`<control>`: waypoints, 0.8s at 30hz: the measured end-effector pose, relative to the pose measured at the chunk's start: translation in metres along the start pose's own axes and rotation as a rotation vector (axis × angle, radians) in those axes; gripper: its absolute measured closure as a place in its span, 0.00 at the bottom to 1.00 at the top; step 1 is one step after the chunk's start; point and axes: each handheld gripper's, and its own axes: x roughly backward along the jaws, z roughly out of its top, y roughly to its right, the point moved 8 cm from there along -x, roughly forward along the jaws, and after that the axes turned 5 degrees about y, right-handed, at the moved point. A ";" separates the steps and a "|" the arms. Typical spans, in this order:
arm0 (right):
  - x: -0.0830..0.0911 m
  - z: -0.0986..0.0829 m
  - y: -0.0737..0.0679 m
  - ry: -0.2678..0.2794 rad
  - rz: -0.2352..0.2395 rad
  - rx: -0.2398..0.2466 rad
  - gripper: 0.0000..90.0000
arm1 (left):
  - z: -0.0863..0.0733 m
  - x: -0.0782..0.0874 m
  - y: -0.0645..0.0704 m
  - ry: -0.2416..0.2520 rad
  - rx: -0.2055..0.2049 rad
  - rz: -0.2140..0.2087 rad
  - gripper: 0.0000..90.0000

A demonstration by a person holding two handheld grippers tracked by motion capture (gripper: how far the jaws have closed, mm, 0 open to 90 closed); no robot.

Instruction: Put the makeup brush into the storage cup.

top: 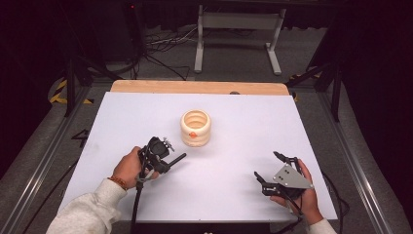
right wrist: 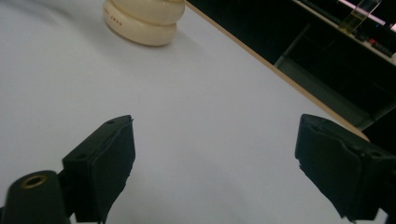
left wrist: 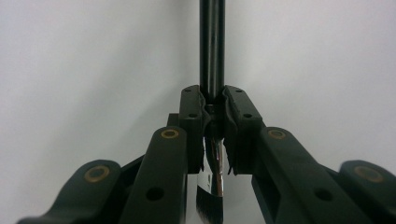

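We look down on a white rectangular tabletop (top: 219, 195) with a pale wooden strip (top: 199, 87) along its 12 o'clock edge. Near the centre, slightly toward 12, stands a cream ribbed ceramic pot (top: 195, 127) shaped like stacked rings, with a small orange mark on its near side.

At 8 o'clock from the pot, the person's left hand (top: 129, 168) holds the left gripper (top: 163, 158) above the table; a slim black rod (top: 176, 159) sticks out of it toward 3 o'clock. From the high view we cannot tell what the rod is. The left gripper view settles it: the jaws are closed tight on a black-handled paintbrush (left wrist: 212, 56), pinching it at the shiny metal ferrule (left wrist: 215, 161), with dark bristles (left wrist: 208, 205) hanging toward the camera and the handle running away to 12 o'clock over bare white table.

At 4 o'clock from the pot, well apart from it, the right hand (top: 302, 195) holds the right gripper (top: 269, 165), grey three-cornered plate (top: 290, 176) on top. The right gripper view shows its jaws spread wide with nothing between them, and the pot (right wrist: 142, 21) at 11 o'clock. It shows printed lettering on the pot's lower ring, too small to read.
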 end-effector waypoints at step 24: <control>-0.087 0.096 -0.099 0.102 0.089 0.499 0.42 | 0.036 0.019 0.010 -0.002 -0.104 -0.014 0.88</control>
